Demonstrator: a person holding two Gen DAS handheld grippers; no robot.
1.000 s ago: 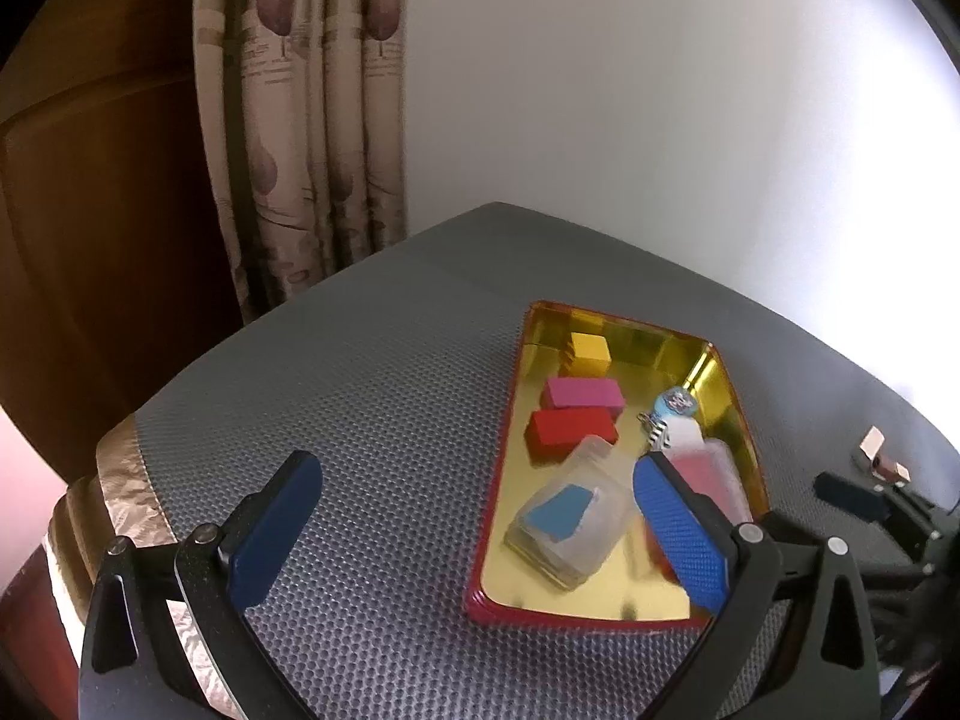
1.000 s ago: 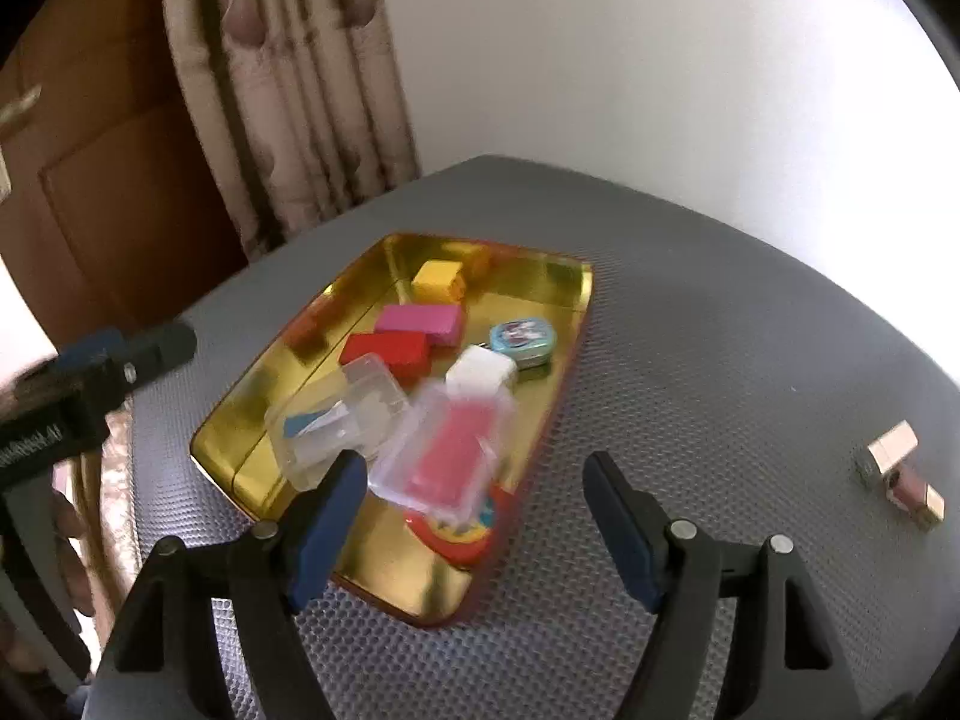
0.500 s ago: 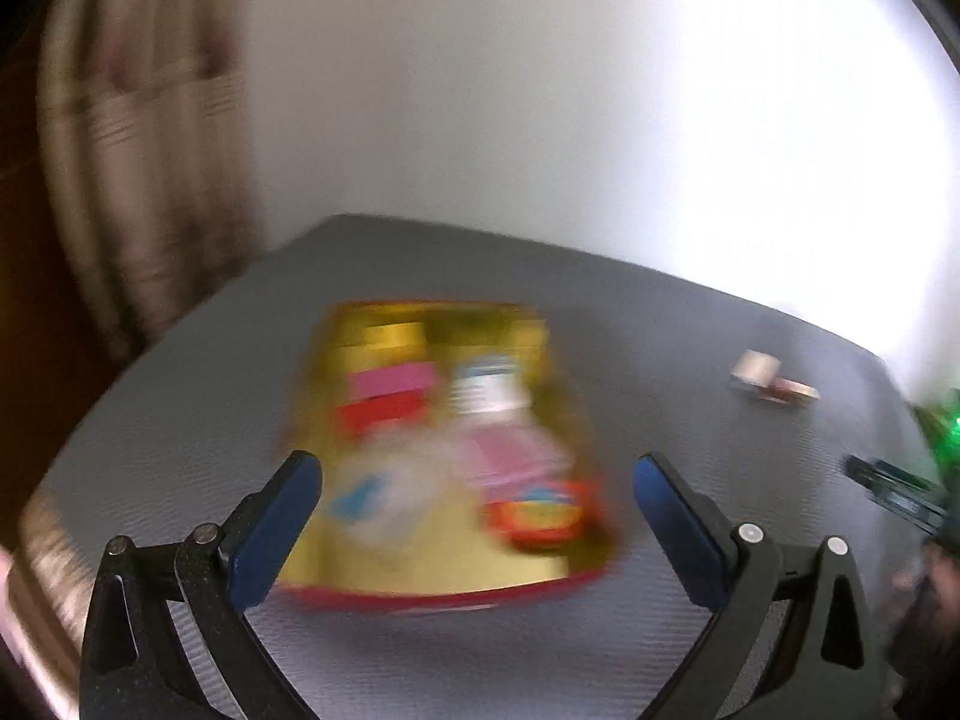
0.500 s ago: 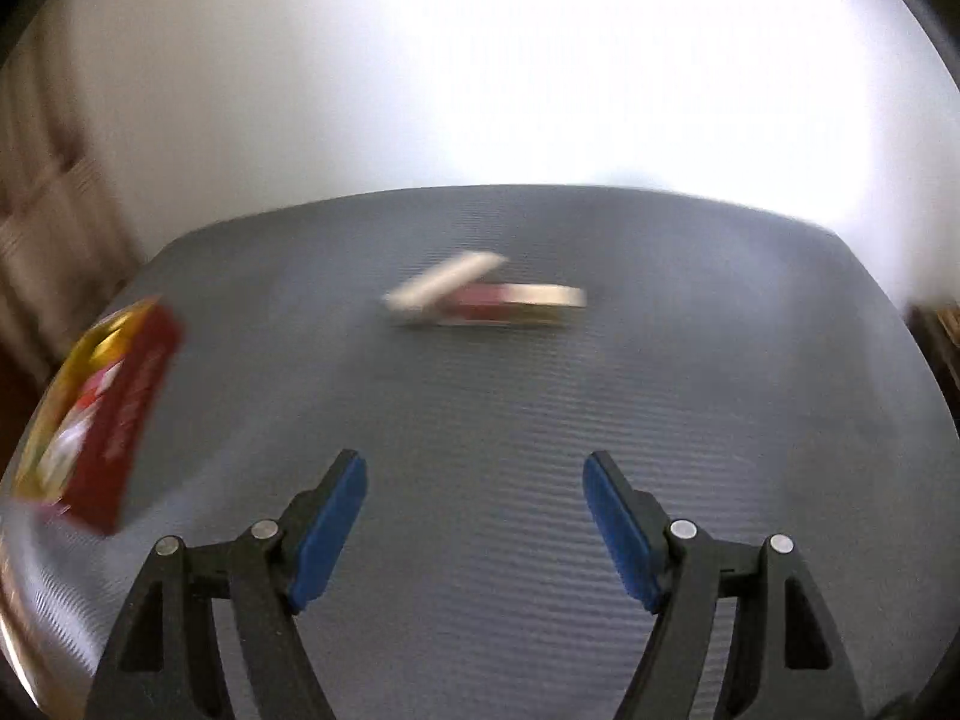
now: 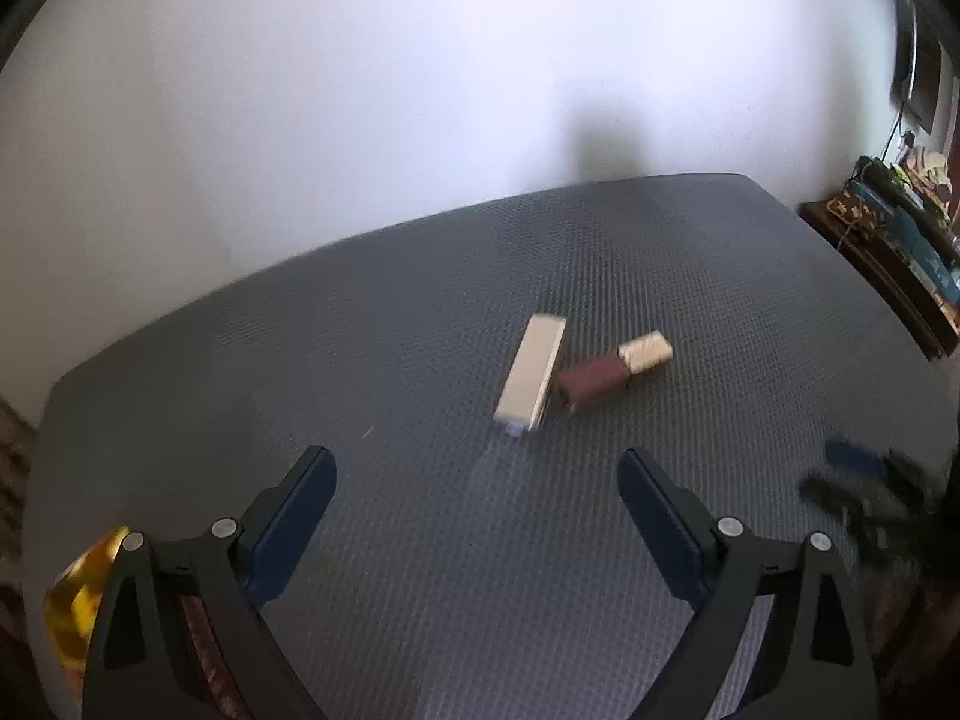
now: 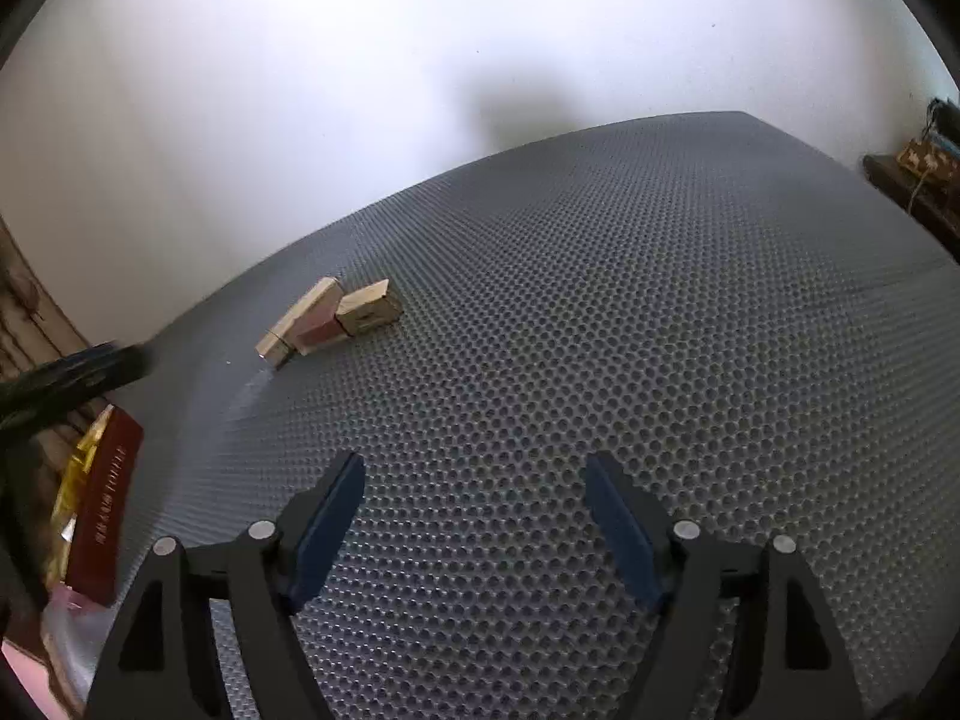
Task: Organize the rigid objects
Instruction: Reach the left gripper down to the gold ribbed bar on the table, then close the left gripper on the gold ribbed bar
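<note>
Two small pieces lie touching on the grey mat. One is a pale gold oblong [image 5: 531,381] [image 6: 298,324]; the other is a dark red block with a gold end [image 5: 612,369] [image 6: 367,316]. My left gripper [image 5: 474,480] hovers just short of them; its jaws are closing with nothing between them. My right gripper [image 6: 474,474] is farther from the pieces, which sit up and to its left; its jaws are opening and hold nothing. Each gripper shows blurred in the other's view: the right gripper [image 5: 858,471] and the left gripper [image 6: 78,369].
The gold tray with a red rim [image 6: 105,504] [image 5: 84,588] sits at the lower left edge of both views, mostly cut off. A white wall runs behind the grey mat [image 6: 600,300]. A dark shelf with clutter [image 5: 888,240] stands past the table's right edge.
Both views have swung right, away from the gold tray and onto the two small pieces. The tray has slid to the left edge. The left jaws stand slightly narrower.
</note>
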